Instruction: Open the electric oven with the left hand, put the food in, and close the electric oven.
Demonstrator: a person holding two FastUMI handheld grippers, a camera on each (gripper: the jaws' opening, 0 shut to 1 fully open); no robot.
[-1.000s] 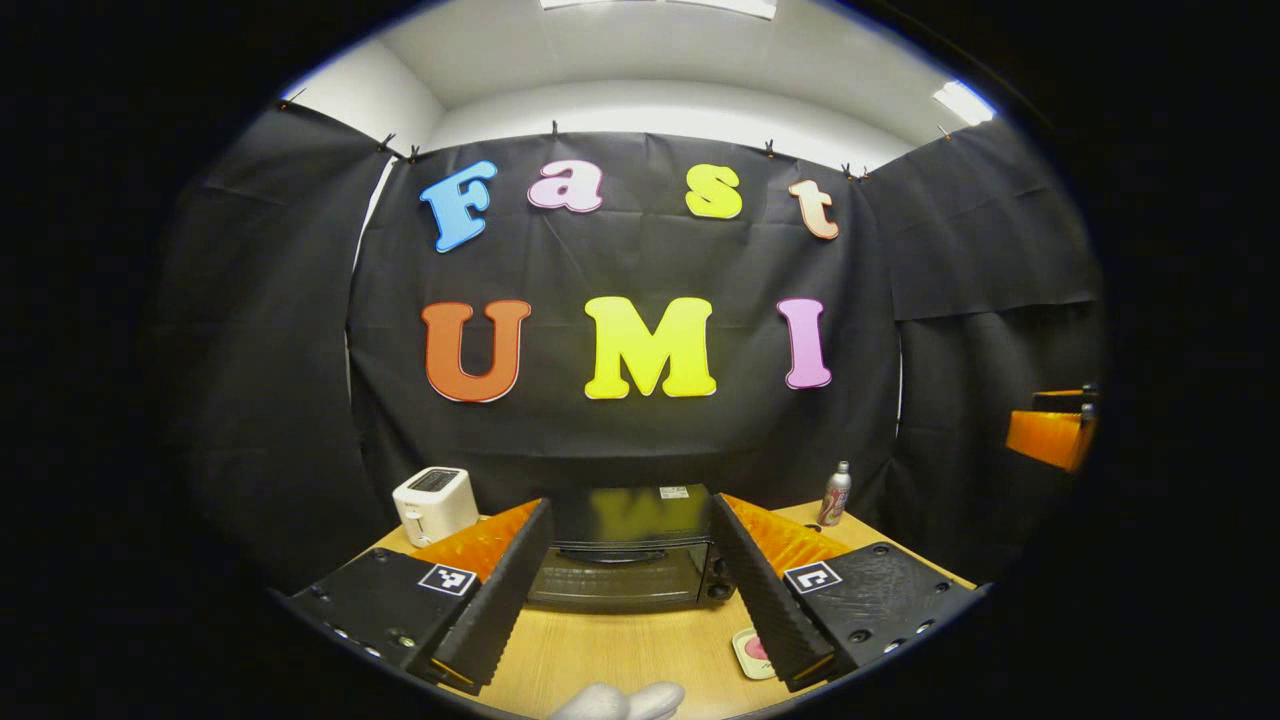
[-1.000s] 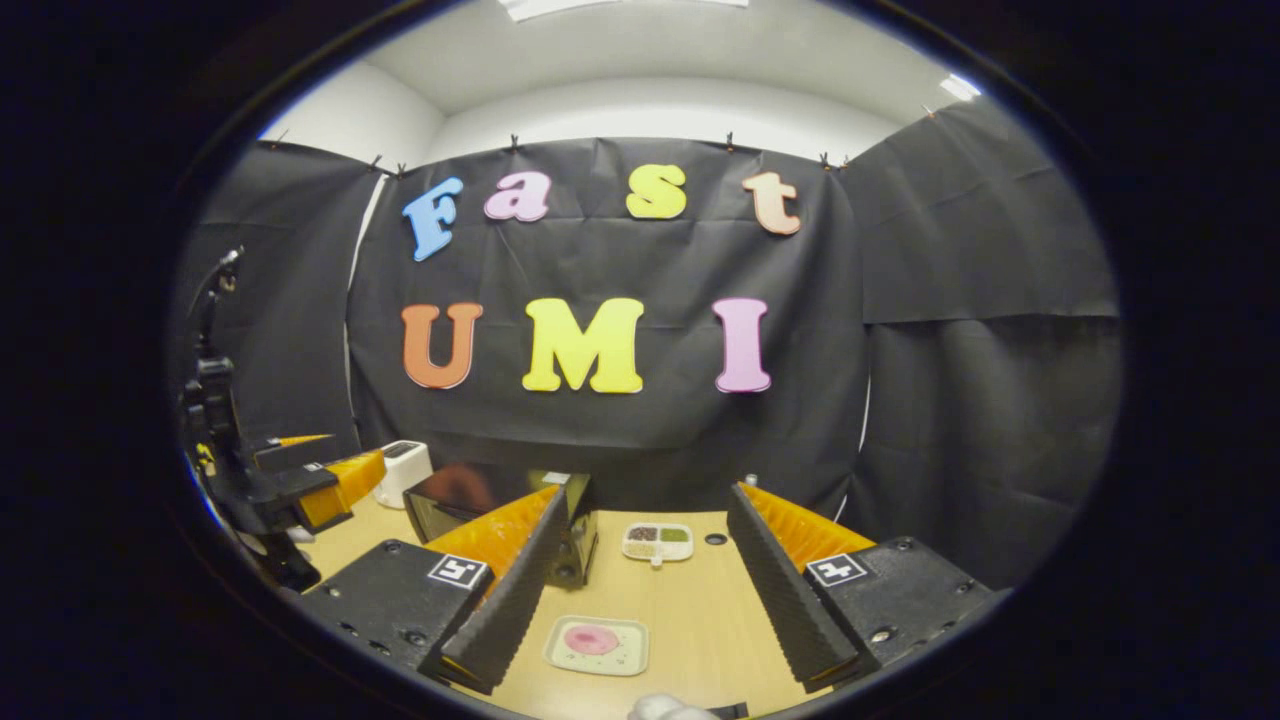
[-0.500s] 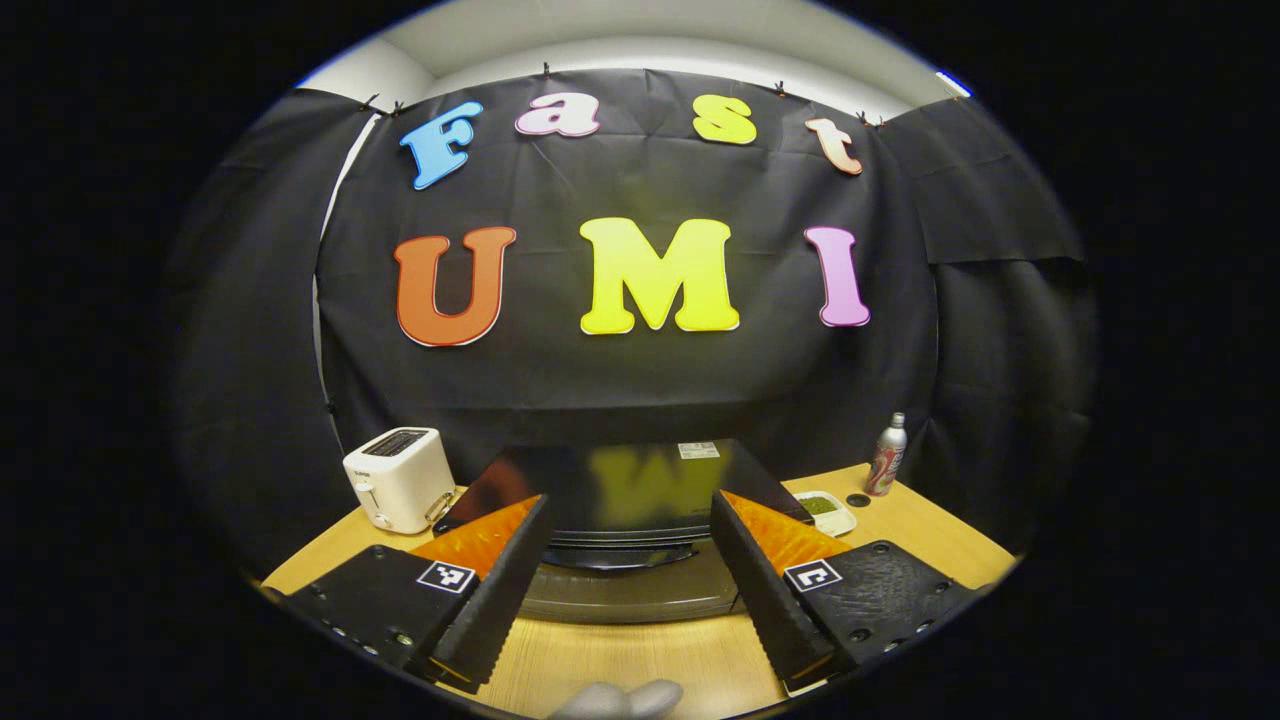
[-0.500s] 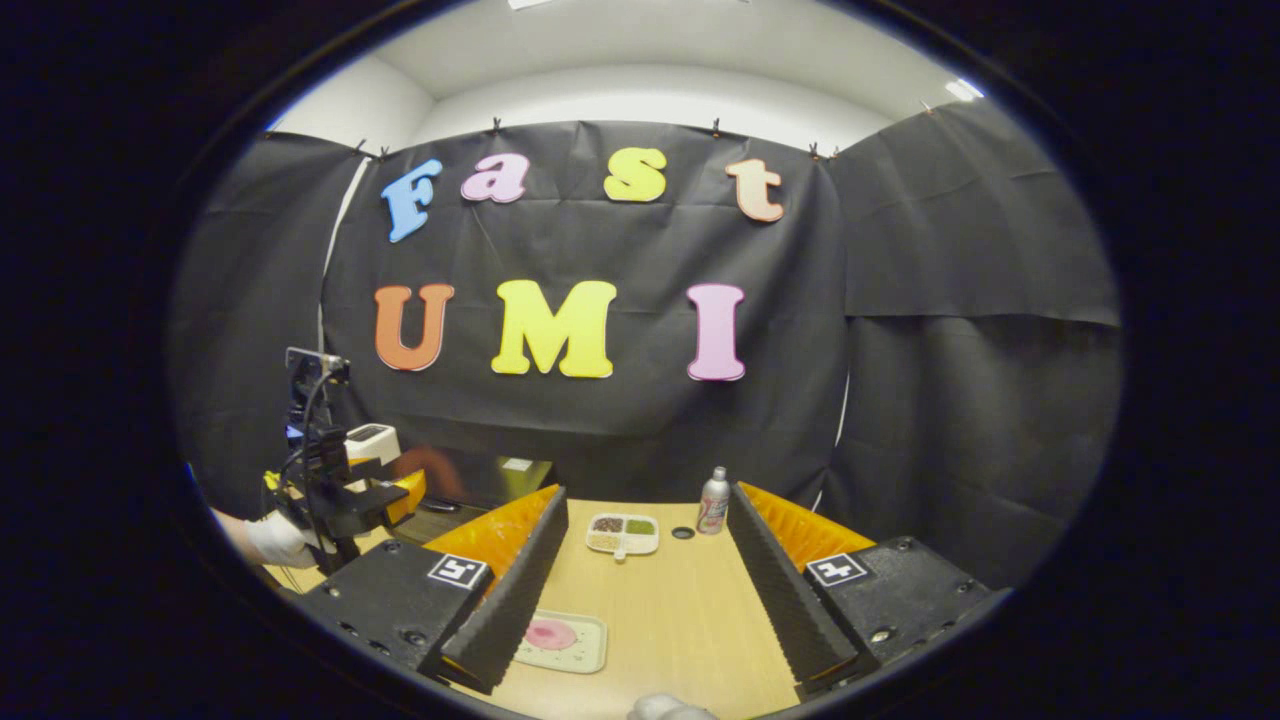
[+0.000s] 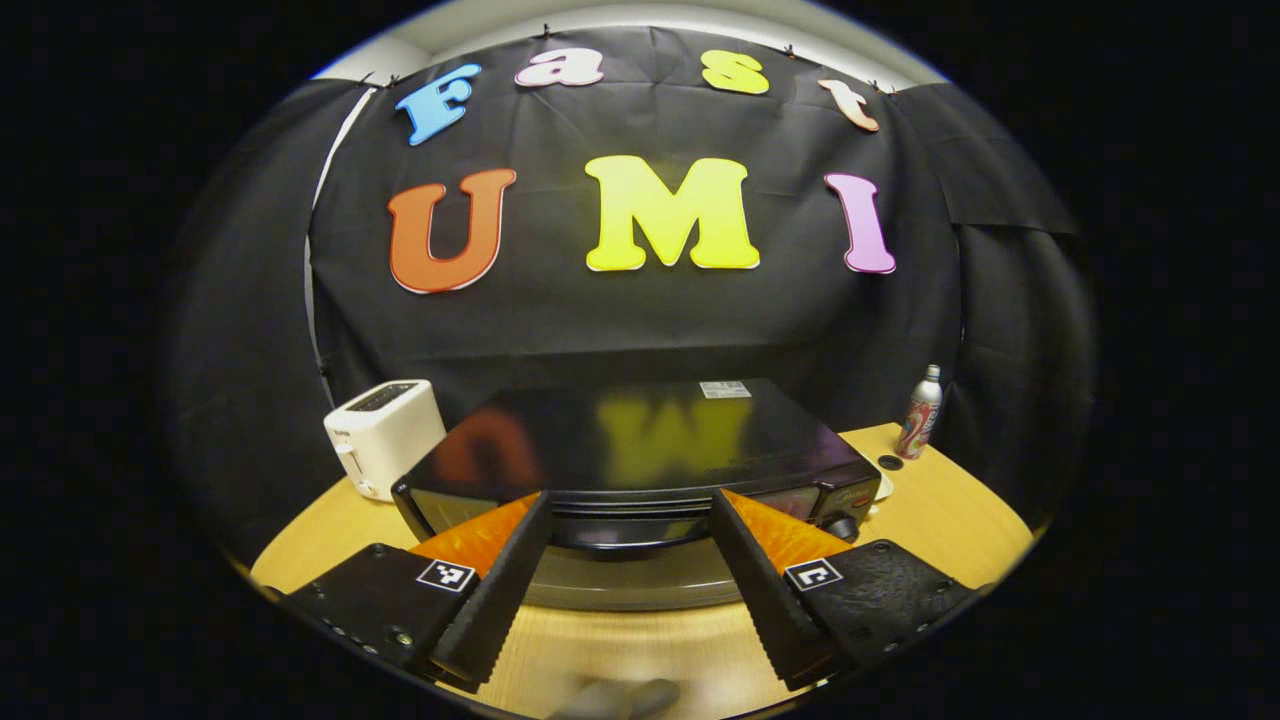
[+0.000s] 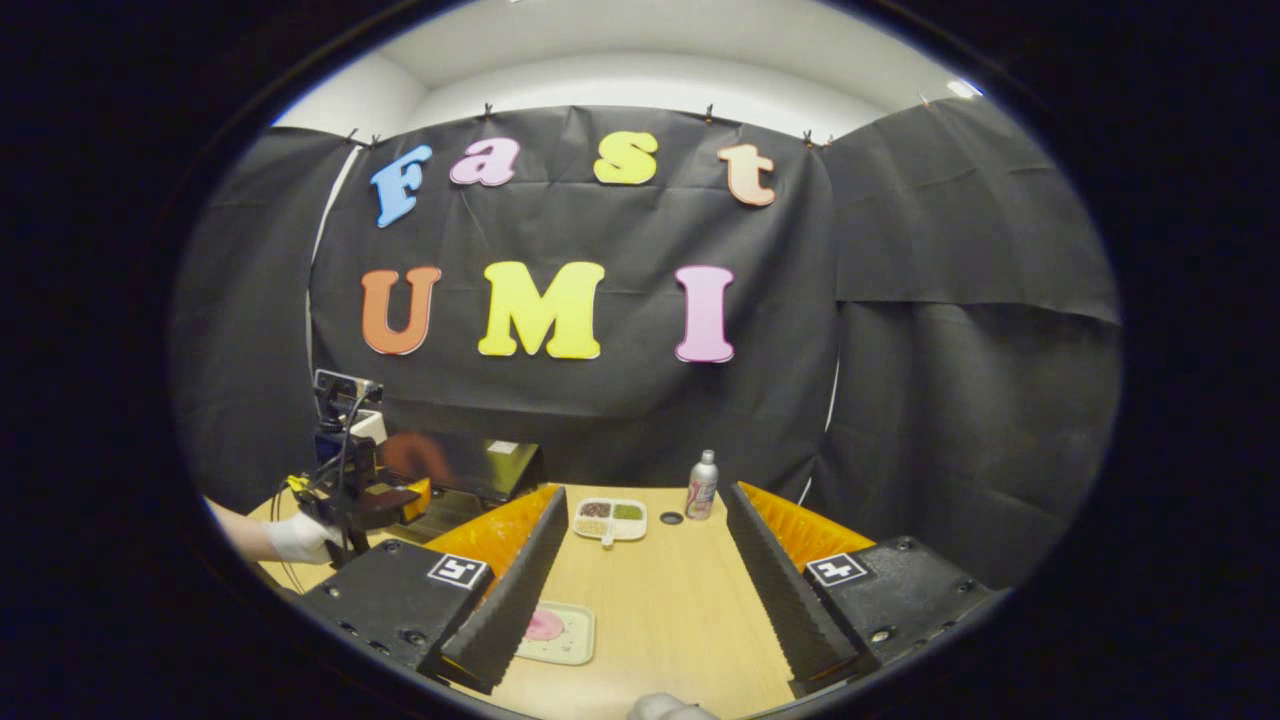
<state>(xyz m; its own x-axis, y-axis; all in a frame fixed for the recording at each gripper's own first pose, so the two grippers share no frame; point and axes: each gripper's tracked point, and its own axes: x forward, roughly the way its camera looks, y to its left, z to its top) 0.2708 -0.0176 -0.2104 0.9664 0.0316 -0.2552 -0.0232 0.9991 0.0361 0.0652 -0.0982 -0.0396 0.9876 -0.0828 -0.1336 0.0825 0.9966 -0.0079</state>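
Observation:
The black electric oven (image 5: 640,440) stands right in front of my left gripper (image 5: 630,510). Its dark door handle (image 5: 625,545) lies between the open fingers, with the grey door glass (image 5: 630,590) just below; whether they touch it I cannot tell. In the right gripper view the oven (image 6: 480,465) is at the left, with the left gripper (image 6: 365,495) and a gloved hand (image 6: 295,538) before it. My right gripper (image 6: 645,495) hangs open over the table. A pale plate with pink food (image 6: 555,632) lies beside its left finger (image 6: 500,600).
A white toaster (image 5: 385,435) stands left of the oven. A metal bottle (image 6: 703,485), a small dark cap (image 6: 671,518) and a divided dish of foods (image 6: 605,518) sit at the back of the wooden table (image 6: 660,610). Black cloth walls close in all round.
My left gripper has moved in close to the oven, whose handle now sits between its fingers. My right gripper has drifted, so the plate now shows farther left by its left finger.

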